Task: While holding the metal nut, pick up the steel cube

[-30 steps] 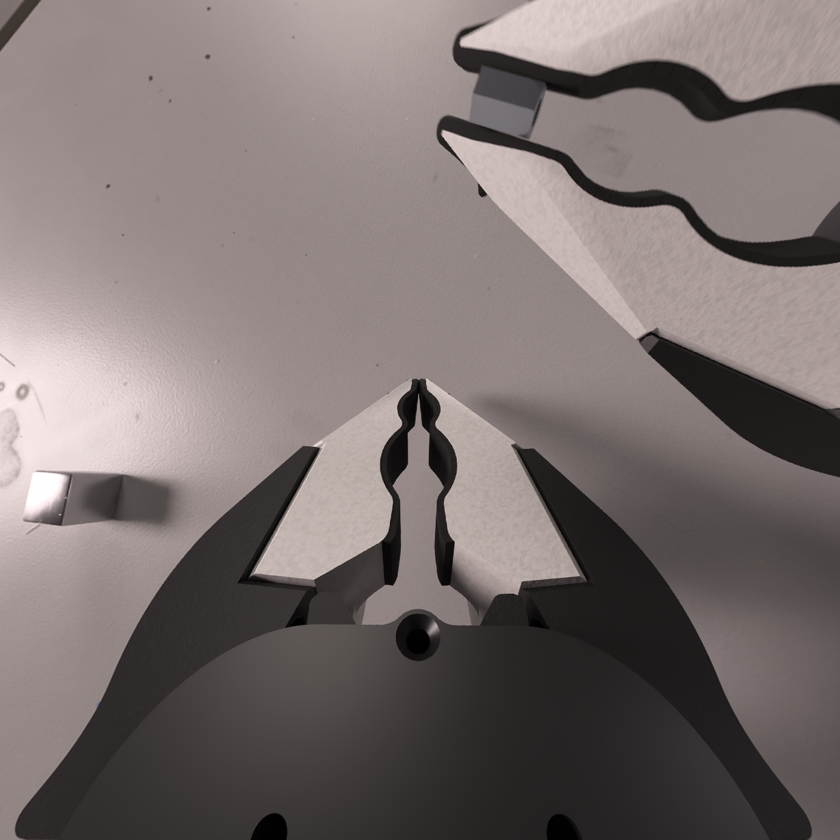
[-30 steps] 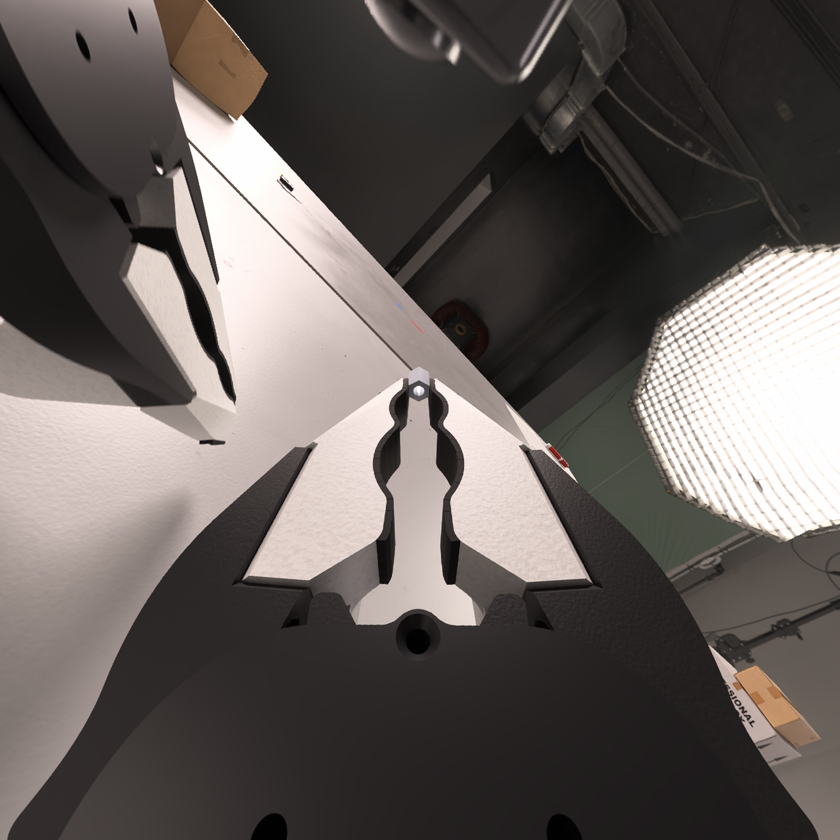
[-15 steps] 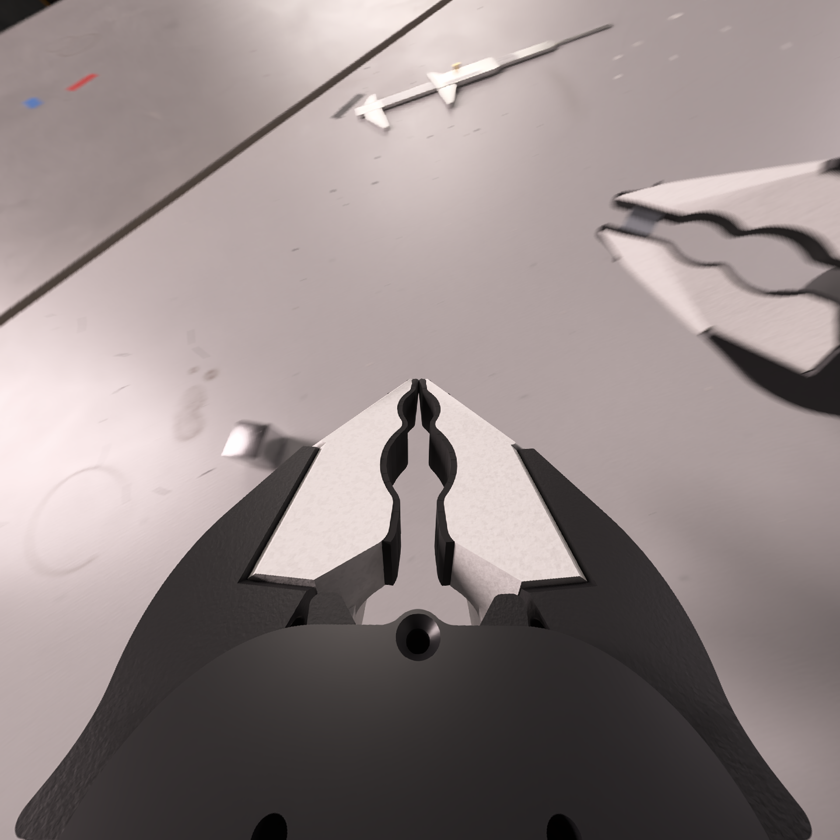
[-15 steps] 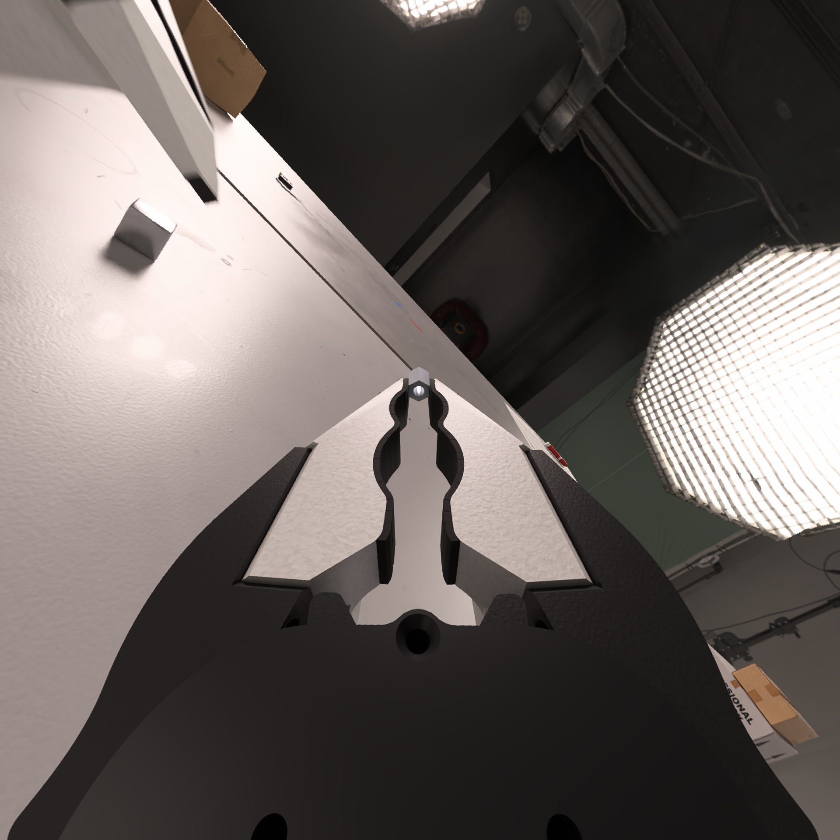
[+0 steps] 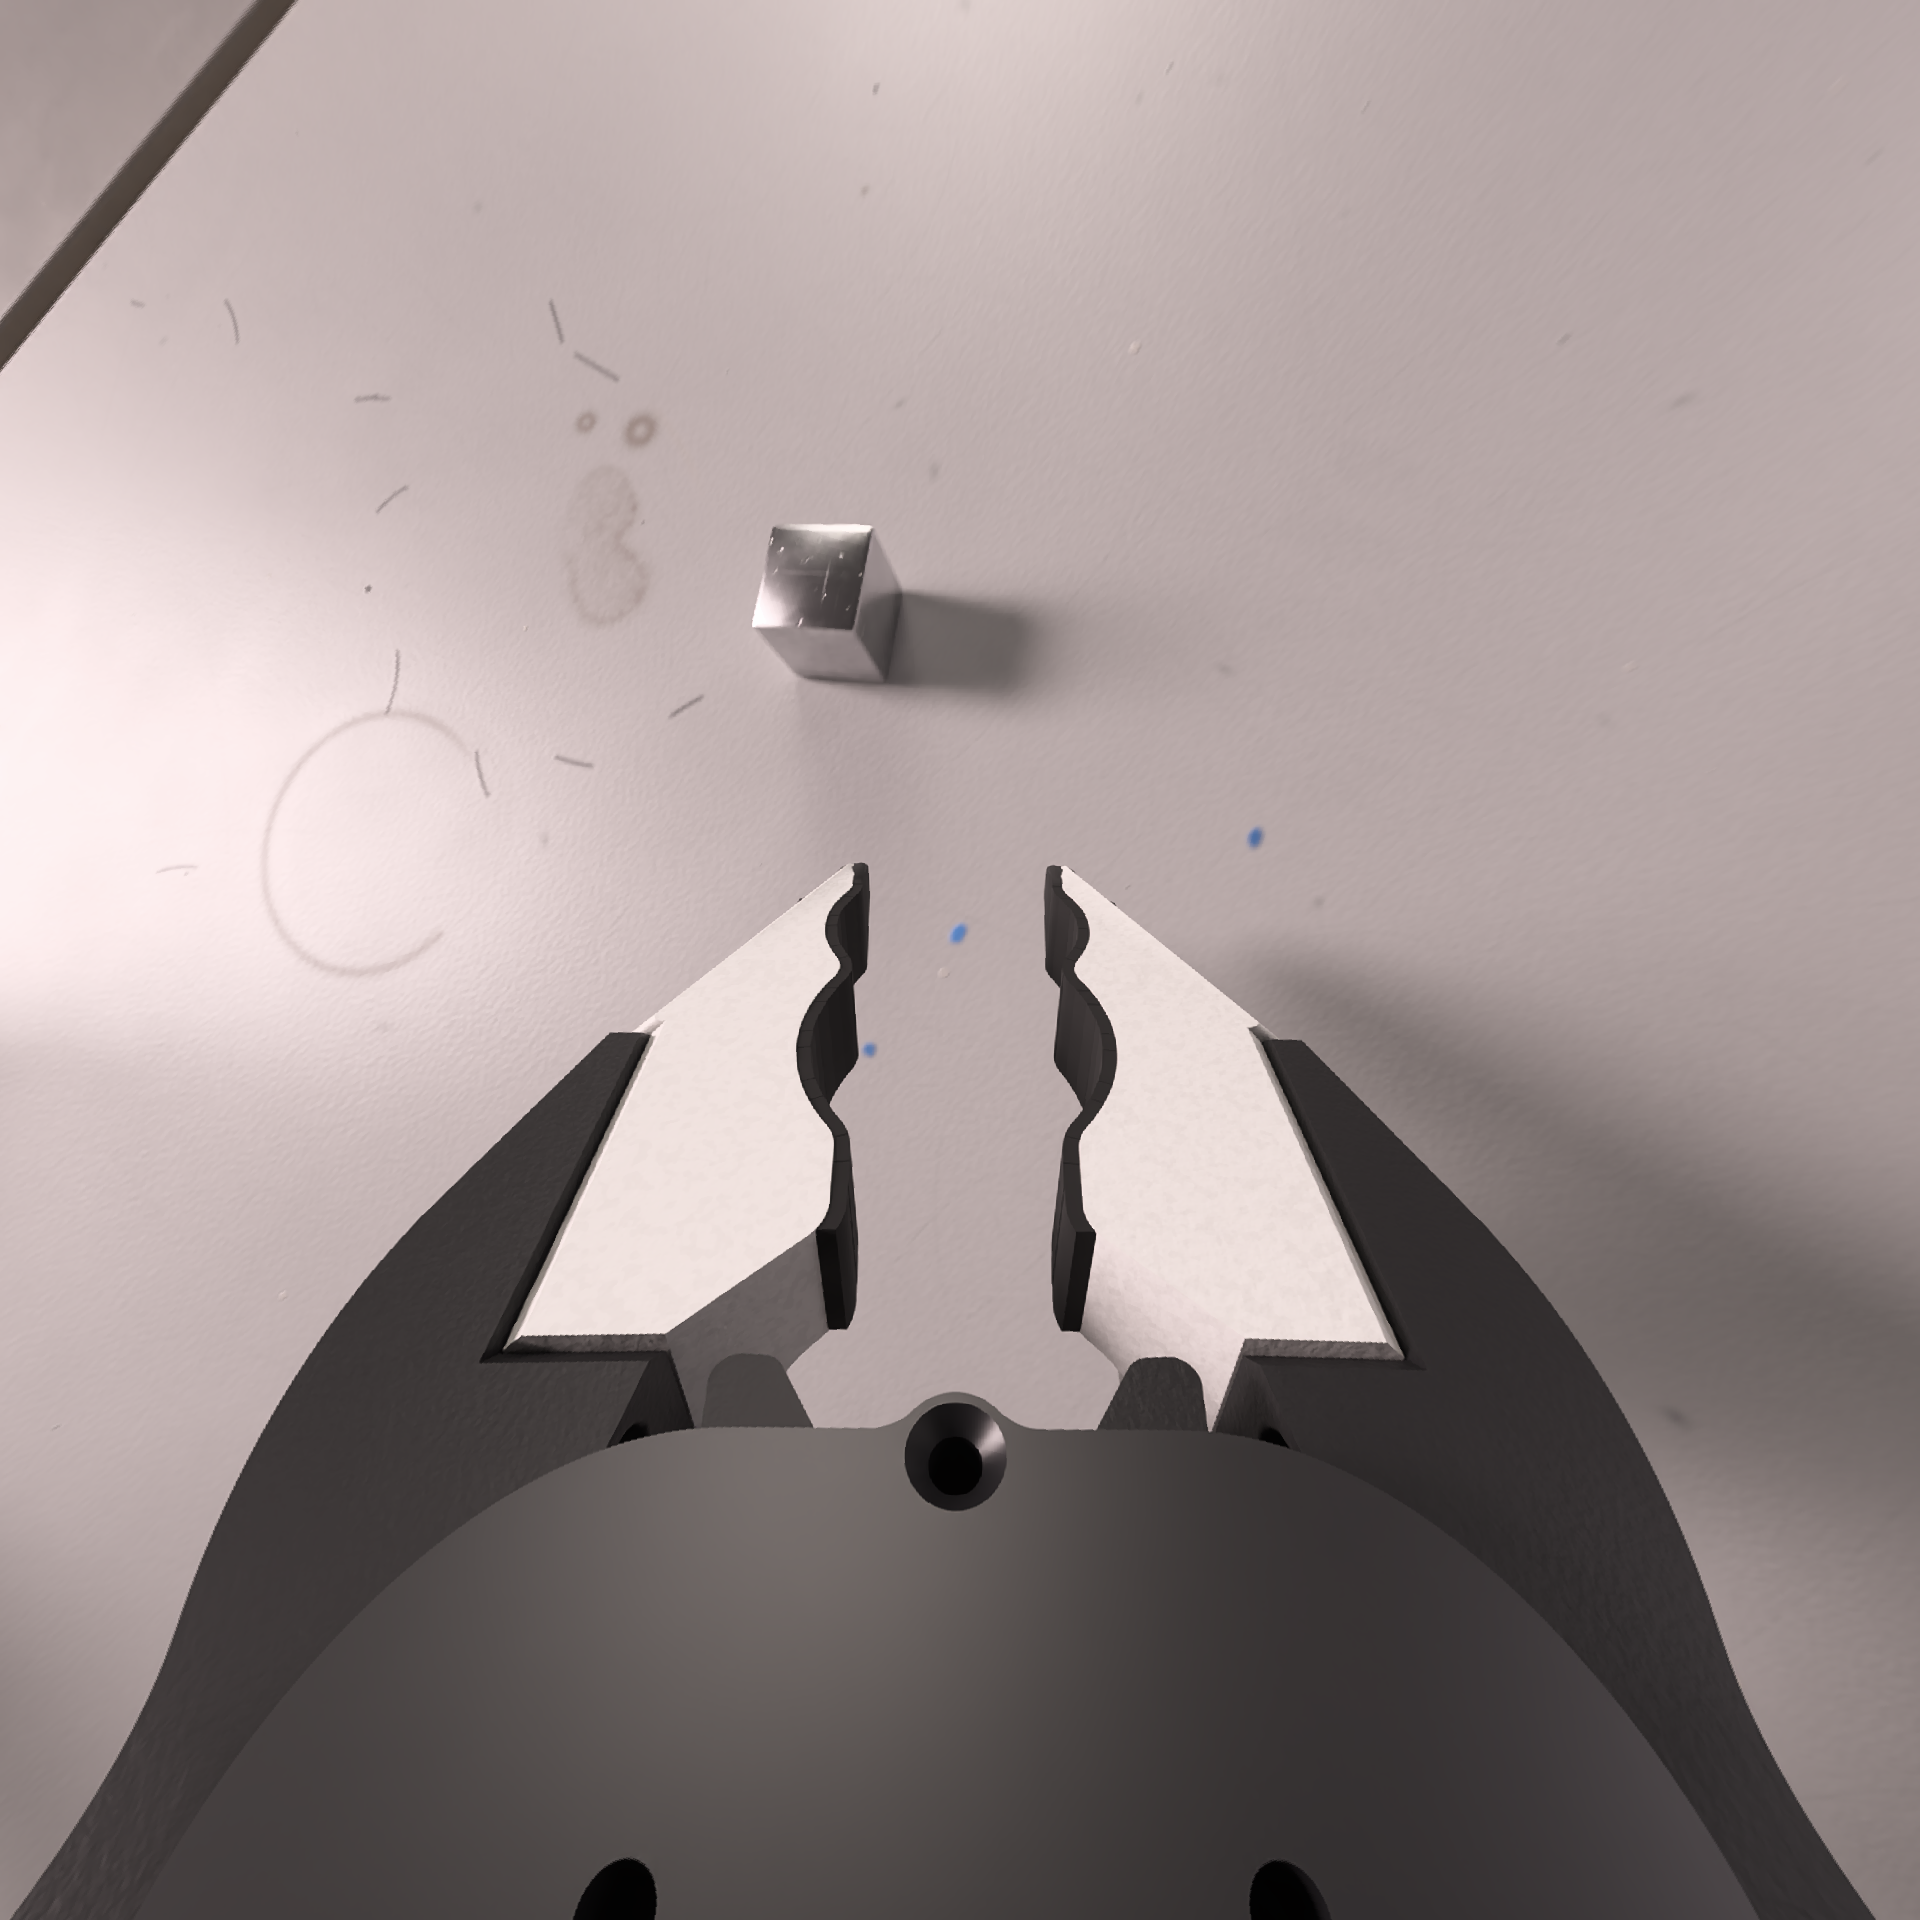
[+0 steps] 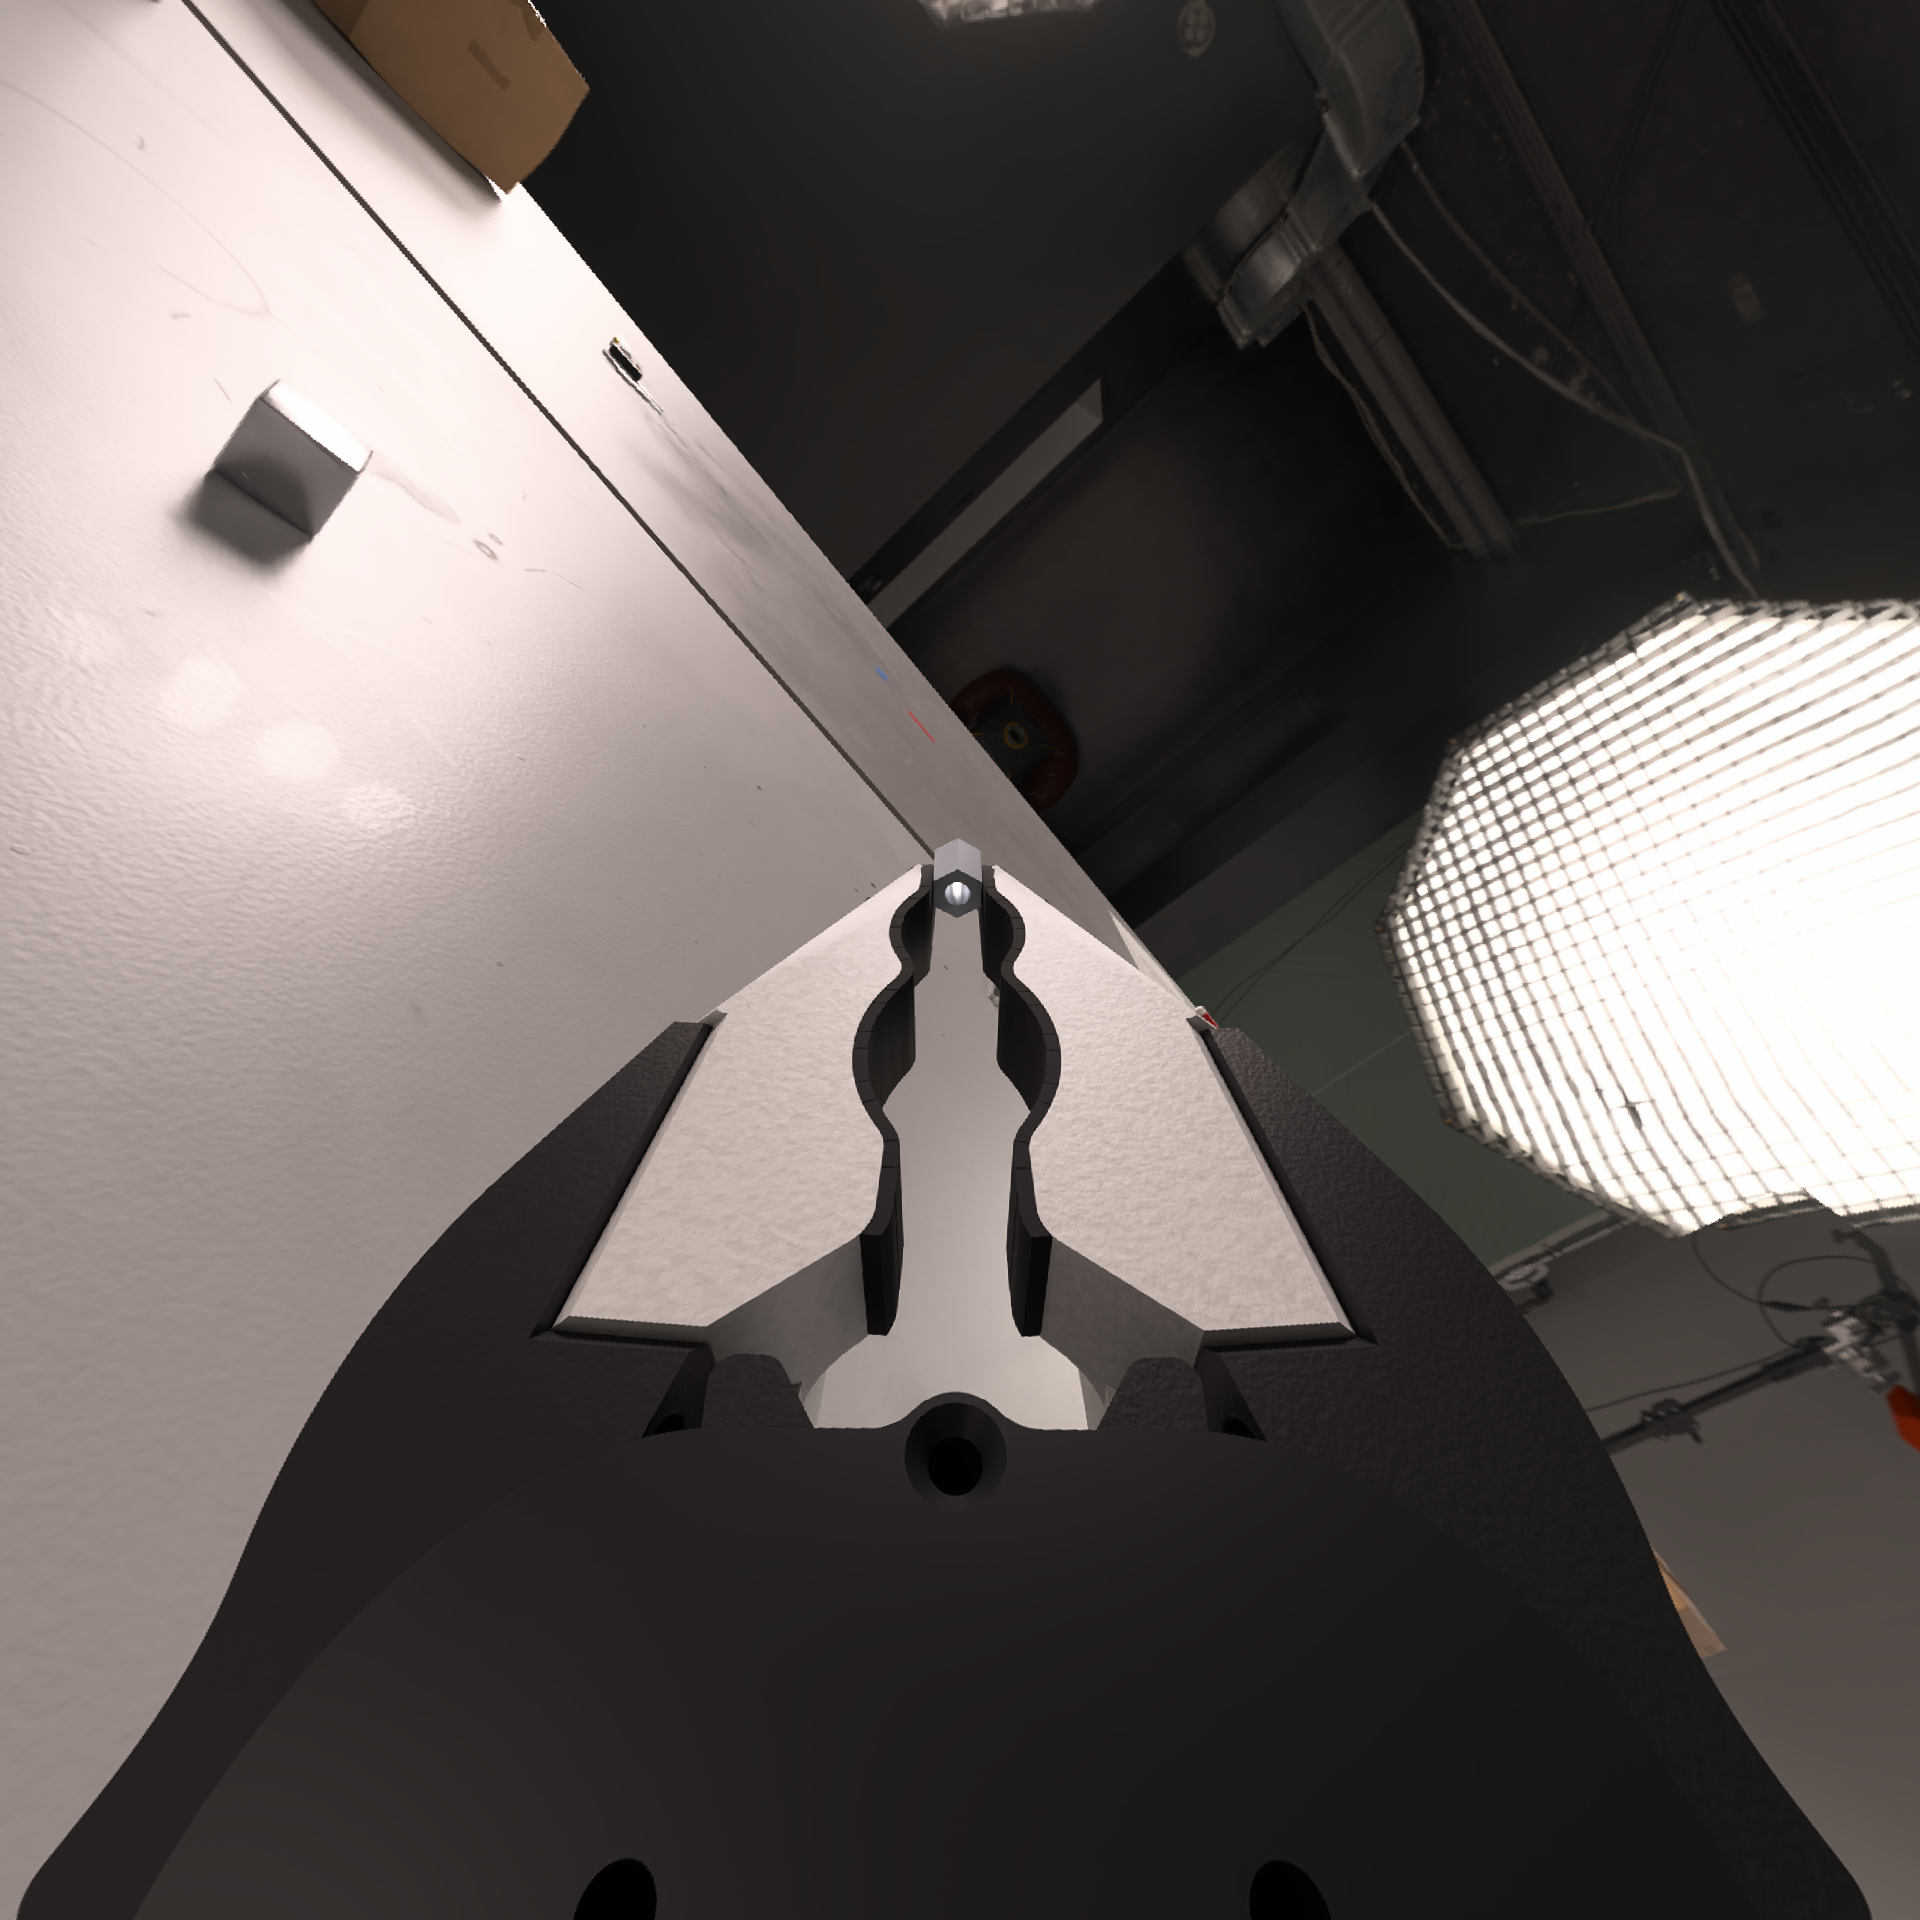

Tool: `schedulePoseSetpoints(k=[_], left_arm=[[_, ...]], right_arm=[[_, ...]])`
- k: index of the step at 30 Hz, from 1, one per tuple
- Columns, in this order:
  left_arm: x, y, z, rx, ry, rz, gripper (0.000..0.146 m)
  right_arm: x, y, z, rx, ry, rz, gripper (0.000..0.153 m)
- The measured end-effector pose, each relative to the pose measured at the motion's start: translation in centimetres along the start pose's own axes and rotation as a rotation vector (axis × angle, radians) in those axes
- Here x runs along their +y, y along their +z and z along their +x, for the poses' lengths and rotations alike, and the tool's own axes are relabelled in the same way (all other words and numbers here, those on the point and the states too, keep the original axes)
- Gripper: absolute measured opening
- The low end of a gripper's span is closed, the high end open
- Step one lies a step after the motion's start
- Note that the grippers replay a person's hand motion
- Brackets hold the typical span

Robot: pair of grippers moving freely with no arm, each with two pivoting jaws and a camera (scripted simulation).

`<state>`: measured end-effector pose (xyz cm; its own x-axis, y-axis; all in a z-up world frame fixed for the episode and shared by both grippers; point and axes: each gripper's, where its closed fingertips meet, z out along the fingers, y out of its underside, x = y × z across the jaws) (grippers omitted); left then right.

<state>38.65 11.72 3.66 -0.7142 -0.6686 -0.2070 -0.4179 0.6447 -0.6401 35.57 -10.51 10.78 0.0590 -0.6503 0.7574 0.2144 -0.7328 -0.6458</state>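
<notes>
The left claw [image 5: 954, 883] is spread, and the steel cube [image 5: 824, 616] lies on the bench [image 5: 1455, 416] ahead of it, slightly left, toward the far edge; the right claw [image 6: 956, 883] pinches the metal nut [image 6: 955, 889]

Scuffed white table [image 5: 1455, 416], bright softbox [image 6: 1662, 914], dark room.

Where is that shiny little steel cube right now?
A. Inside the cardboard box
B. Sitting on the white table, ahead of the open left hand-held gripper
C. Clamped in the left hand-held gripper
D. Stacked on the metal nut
B: the steel cube rests on the table, clear of the left hand-held gripper, whose jaws stand apart and empty; the right hand-held gripper pinches the metal nut.
</notes>
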Motion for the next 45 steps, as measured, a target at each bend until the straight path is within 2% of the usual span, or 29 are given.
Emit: schedulePoseSetpoints(k=[6,14,19,21,26,33,39,45], left_arm=[[1.3,0.2,-0.4,0.024,0.005,-0.063,0.035],[2.9,-0.1,0.9,0.169,0.041,-0.162,0.036],[3.1,0.7,-0.7,0.11,0.001,-0.17,0.036],[3.0,1.2,-1.2,0.122,-0.037,-0.171,0.042],[2.1,1.9,-3.1,0.052,-0.055,-0.14,0.055],[1.5,2.4,-2.3,0.098,-0.021,-0.137,0.053],[1.7,2.3,-1.2,0.141,-0.004,-0.127,0.042],[0.7,1.9,-1.6,0.14,-0.027,-0.1,0.044]], right_arm=[[0.0,0.2,0.1,0.015,-0.05,-0.015,0.008],[-0.2,0.1,0.2,0.024,-0.087,-0.009,0.008],[-0.2,0.0,0.2,0.022,-0.087,-0.004,0.008],[-0.2,0.0,0.2,0.022,-0.082,-0.004,0.008],[-0.1,0.0,0.2,0.024,-0.077,-0.004,0.008],[0.1,0.1,0.2,0.025,-0.067,-0.009,0.008],[0.1,0.1,0.2,0.026,-0.069,-0.011,0.008],[0.2,0.2,0.2,0.026,-0.068,-0.014,0.008]])
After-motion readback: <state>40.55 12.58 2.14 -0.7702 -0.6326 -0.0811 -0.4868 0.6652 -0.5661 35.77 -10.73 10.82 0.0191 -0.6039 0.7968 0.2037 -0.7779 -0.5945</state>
